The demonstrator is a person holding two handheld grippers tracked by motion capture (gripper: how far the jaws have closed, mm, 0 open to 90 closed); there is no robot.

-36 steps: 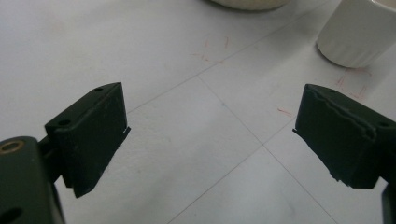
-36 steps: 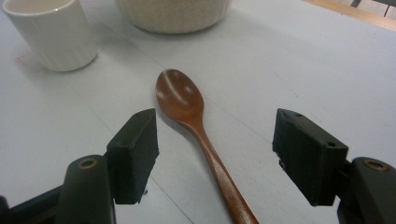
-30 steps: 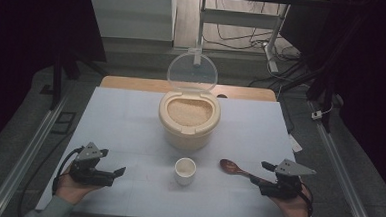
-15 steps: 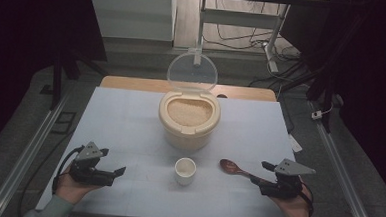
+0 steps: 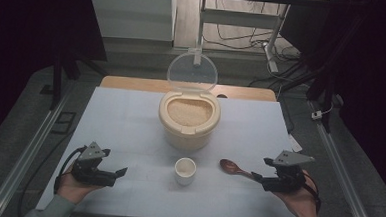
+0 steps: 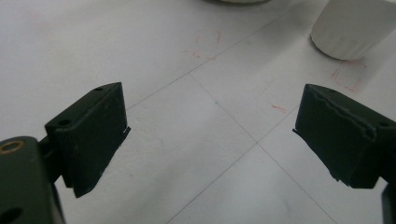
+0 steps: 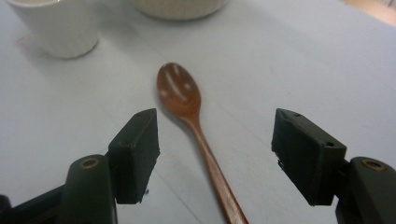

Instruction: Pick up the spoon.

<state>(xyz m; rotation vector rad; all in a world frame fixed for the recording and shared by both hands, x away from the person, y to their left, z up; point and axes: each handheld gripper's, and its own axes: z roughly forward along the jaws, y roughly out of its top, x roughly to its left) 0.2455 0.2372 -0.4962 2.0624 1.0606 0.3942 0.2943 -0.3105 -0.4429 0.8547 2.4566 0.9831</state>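
The right gripper (image 7: pixel 215 154) is straddling the wooden spoon (image 7: pixel 187 107), jaws standing wide apart either side of its handle, pickup seemingly pending; closing on the handle looks next; the left gripper (image 6: pixel 210 140) is idling, jaws spread, the white cup (image 6: pixel 350 28) ahead.

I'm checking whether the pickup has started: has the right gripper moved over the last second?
No. In the high view the right gripper sits at the same spot beside the white cup, jaws open astride the wooden spoon's handle.
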